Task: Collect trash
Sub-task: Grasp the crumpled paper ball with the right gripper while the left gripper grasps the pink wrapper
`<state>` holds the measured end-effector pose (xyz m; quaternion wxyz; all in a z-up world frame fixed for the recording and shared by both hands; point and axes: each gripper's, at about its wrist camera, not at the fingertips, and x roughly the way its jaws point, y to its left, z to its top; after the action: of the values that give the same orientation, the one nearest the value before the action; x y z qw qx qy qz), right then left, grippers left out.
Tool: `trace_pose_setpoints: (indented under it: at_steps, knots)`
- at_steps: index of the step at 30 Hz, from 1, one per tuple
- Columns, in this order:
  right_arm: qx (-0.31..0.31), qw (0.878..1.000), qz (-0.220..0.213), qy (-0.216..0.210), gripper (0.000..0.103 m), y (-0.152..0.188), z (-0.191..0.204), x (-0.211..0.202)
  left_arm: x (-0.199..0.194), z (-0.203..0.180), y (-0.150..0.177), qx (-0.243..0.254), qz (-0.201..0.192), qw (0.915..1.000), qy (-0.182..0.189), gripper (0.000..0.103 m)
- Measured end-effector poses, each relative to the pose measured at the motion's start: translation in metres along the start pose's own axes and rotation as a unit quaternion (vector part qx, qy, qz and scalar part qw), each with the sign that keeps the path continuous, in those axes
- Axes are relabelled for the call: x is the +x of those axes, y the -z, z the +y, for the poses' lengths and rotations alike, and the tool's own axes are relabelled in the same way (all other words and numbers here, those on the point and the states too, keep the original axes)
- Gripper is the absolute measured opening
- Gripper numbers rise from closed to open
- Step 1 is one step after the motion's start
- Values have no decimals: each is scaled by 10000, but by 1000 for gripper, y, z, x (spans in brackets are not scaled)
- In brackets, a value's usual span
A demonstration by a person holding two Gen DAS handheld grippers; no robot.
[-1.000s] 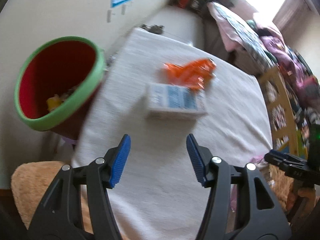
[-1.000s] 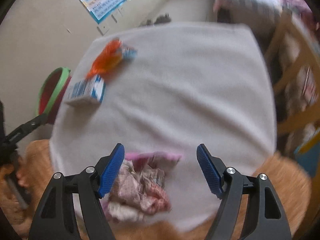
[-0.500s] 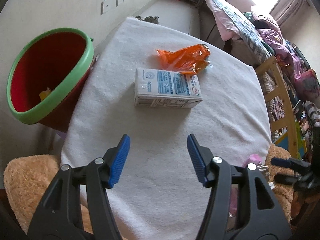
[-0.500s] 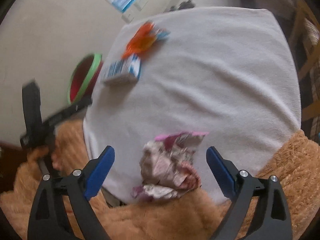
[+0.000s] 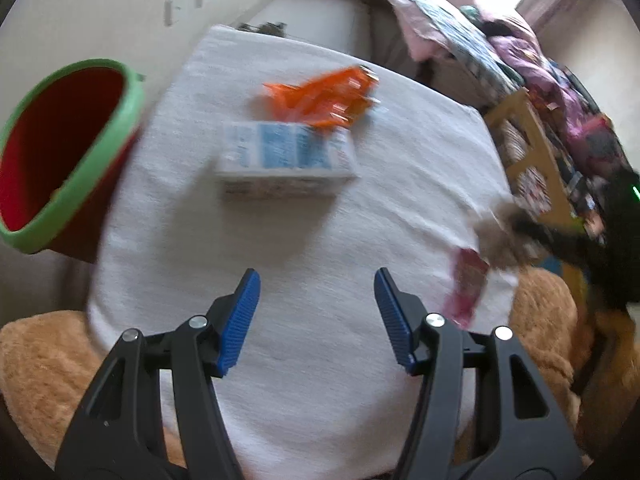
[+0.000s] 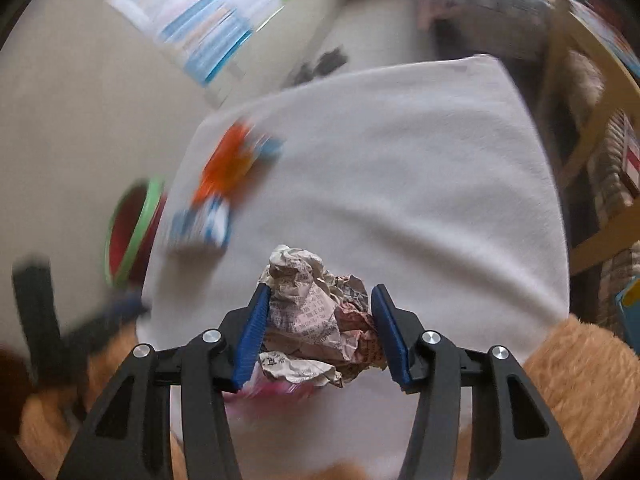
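Observation:
My right gripper (image 6: 320, 320) is closing, and its blue pads press both sides of a crumpled printed paper ball (image 6: 312, 308). A pink wrapper (image 6: 276, 390) lies just beneath the ball. In the left wrist view the ball (image 5: 496, 236) is a blur at the cloth's right edge, above the pink wrapper (image 5: 466, 284). My left gripper (image 5: 316, 312) hangs open over bare white cloth. Ahead of it lie a blue-and-white carton (image 5: 284, 156) on its side and an orange wrapper (image 5: 324, 96). A red bin with a green rim (image 5: 60, 152) stands tilted at the table's left edge.
A white cloth (image 5: 320, 400) covers the table. Tan plush fabric (image 5: 40, 360) lies along its near edge. A wooden chair (image 5: 528, 140) and a cluttered bed (image 5: 460, 36) stand to the right. A wall with posters (image 6: 208, 36) runs behind the bin (image 6: 132, 228).
The right gripper's jaws, wide apart around the paper ball half a second ago, have come in onto it. The left gripper drifted a little over the cloth, still open.

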<state>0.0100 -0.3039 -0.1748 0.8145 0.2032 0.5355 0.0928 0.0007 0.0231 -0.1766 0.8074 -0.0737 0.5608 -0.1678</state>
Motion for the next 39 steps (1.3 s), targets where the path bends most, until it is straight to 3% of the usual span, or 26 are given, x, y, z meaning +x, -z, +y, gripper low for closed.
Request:
trace_pose_setpoints:
  at_steps: [6, 15, 19, 24, 27, 29, 36, 39]
  knots:
    - [24, 9996, -98, 276, 51, 5, -12, 14, 15, -52, 14, 881, 309, 9942, 534, 59]
    - [226, 9934, -966, 580, 52, 4, -30, -4, 26, -114, 12, 2053, 374, 9744, 842, 66]
    - [405, 9935, -914, 538, 52, 6, -42, -1, 49, -133, 19, 2292, 816, 9653, 949, 66]
    - [414, 9936, -917, 507, 53, 6, -44, -2, 81, -139, 38, 2306, 1383, 9606, 706, 66]
    - [399, 9938, -910, 497, 53, 7, -43, -2, 89, -135, 44, 2331, 1519, 9591, 515, 55]
    - [405, 9939, -904, 494, 53, 7, -43, -2, 89, -127, 44, 2298, 1512, 9608, 336, 54]
    - [389, 9939, -907, 494, 53, 8, -42, -1, 78, -88, 25, 1565, 1224, 9799, 160, 54]
    - [358, 9940, -905, 491, 53, 9, -40, 0, 67, -86, 19, 1445, 1027, 9838, 272, 54]
